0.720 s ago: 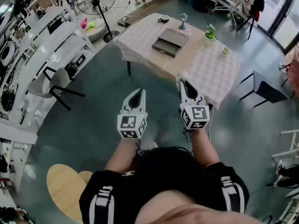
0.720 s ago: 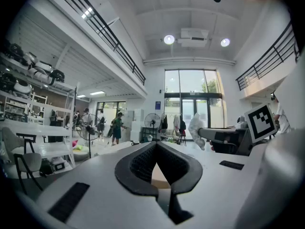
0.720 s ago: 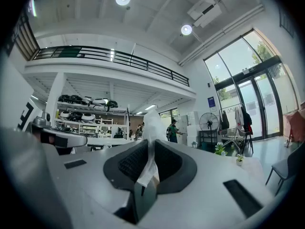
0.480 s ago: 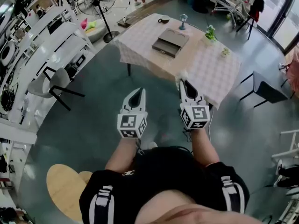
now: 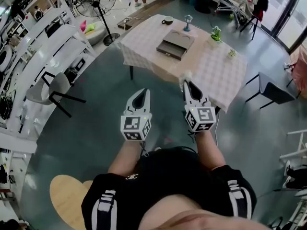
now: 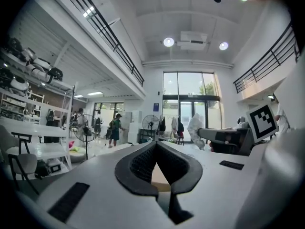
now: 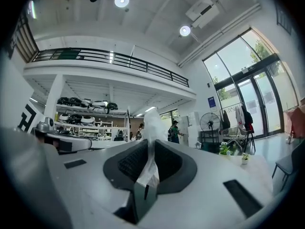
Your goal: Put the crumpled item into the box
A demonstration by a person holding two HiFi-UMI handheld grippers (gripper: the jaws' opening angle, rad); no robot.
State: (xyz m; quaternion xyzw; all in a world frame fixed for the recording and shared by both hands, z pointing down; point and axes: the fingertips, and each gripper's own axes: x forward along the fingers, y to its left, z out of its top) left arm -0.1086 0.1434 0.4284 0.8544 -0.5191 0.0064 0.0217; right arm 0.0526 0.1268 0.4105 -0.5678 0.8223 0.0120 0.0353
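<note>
**Head view with both gripper views, read from bottom of frame to top.** The person's black shirt (image 5: 168, 195) was seen at the lower edge, with both forearms stretched up-frame over the grey floor (image 5: 91, 128). The left gripper (image 5: 142, 94) was carried at centre frame, its jaws pressed together at the tips with nothing between them. The right gripper (image 5: 188, 84), just to its right, was clamped on the crumpled item (image 7: 152, 128). This was a white wad of paper or film, and its tuft stood out past the jaw tips. In the picture the tuft overlapped the near edge of the table (image 5: 211, 75), which was covered with a pale checked cloth. The box (image 5: 175, 43), dark grey and flat, lay on the table's far half, well apart from the crumpled item. Beyond it, a cup (image 5: 168, 19), a small lamp (image 5: 188, 22) and a potted plant (image 5: 215, 33) were set along the far edge. A standing fan (image 5: 98, 1) was seen at upper left.
</note>
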